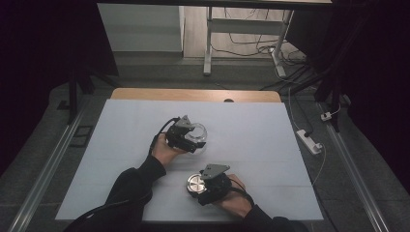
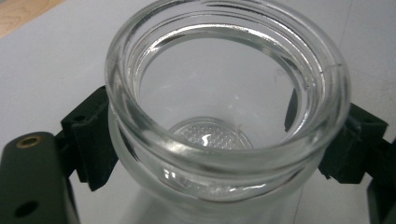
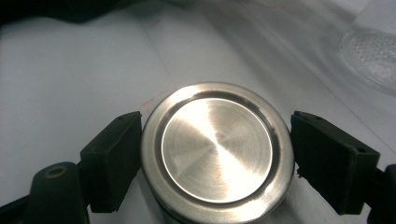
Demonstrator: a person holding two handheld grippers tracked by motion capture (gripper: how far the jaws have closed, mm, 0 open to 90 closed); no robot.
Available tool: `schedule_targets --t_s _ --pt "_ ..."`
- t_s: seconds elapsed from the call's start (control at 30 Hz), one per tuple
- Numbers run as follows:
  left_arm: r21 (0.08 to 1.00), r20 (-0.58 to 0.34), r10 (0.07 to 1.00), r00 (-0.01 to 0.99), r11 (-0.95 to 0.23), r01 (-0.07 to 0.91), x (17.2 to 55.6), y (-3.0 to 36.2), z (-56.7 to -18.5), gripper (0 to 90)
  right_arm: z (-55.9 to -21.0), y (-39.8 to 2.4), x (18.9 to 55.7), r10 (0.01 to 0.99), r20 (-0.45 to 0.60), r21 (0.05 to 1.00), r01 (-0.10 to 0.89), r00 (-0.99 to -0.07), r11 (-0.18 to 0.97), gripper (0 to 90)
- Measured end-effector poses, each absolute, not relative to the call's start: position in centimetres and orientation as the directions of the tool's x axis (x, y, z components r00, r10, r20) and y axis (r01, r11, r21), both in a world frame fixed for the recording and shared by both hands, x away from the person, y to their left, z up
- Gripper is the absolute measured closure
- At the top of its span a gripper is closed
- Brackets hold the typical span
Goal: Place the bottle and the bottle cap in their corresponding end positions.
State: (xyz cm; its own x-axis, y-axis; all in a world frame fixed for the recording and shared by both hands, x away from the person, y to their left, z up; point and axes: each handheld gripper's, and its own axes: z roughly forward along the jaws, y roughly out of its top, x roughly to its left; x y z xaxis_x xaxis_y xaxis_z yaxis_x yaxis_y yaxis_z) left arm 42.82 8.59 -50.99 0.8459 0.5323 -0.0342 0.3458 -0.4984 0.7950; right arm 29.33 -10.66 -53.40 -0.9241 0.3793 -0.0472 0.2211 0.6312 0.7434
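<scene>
Glass first: the jar [image 2: 224, 116] sits between the jaws of the left gripper [image 1: 189, 137], near the middle of the white table cover [image 1: 121, 145], and its mouth is open with no lid on it. In the left gripper view both pads seem to press on the neck under the rim — so I read it as clamped on the jar, though the clear glass makes the contact on one side hard to judge.

The steel lid [image 3: 217, 149] lies flat on the cover, closer to the person and well apart from the jar. The right gripper [image 1: 202, 186] has it between the jaws. One pad touches the edge, at the other a thin gap shows, so the grip looks loosened, i.e. not pressing.

Judged from this: jar and lid are separated — the opening part looks done. What is left, approx.: release the jar and take both grippers away.
</scene>
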Motion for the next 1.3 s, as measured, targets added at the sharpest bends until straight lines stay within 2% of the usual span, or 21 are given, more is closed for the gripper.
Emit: schedule_targets --t_s 0.23,0.97,1.3 --pt "0.820 -0.067 0.531 0.845 -0.453 0.350 42.7 9.4 -50.3 11.7 -52.8 -10.9 29.4 0.391 -0.026 0.767 0.233 -0.920 0.598 15.3" --pt "0.792 -0.071 0.530 0.845 -0.485 0.371 41.1 10.2 -49.1 0.8 -50.9 -11.9 29.4 0.419 0.014 0.802 0.261 -0.908 0.538 9.8" --pt "0.806 -0.114 0.534 0.838 -0.443 0.392 40.3 11.6 -48.5 0.0 -50.2 -12.7 29.6 0.441 0.054 0.814 0.295 -0.896 0.500 7.4"
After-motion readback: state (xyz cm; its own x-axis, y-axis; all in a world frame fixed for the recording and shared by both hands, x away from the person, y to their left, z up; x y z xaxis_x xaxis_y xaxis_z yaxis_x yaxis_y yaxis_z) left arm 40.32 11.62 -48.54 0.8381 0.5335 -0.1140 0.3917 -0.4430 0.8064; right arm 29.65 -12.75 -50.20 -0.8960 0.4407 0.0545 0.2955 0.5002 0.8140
